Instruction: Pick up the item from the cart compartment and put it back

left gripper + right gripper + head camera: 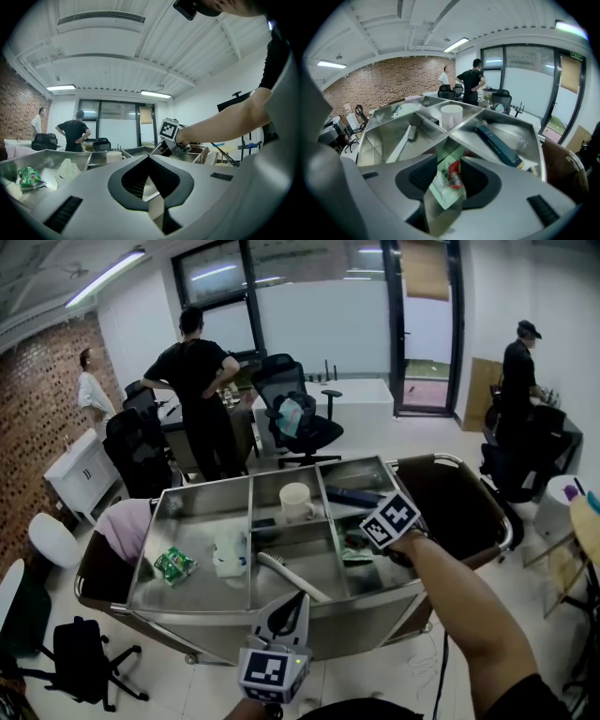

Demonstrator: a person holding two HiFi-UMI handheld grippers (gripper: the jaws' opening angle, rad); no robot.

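Over the cart's [281,626] right front compartment, the right tongs [449,161] are held spread and angled down. The green packet [446,183] is left loose between them, apparently for release. The left tongs [149,158] are held together, empty, parked clear.

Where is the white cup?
In the head view, the white cup stands in the middle rear compartment of the cart, behind the white brush and left of the dark blue box.

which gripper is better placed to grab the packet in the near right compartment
Right: the right gripper has open jaws around the packet; the left gripper sits shut at the cart rim.
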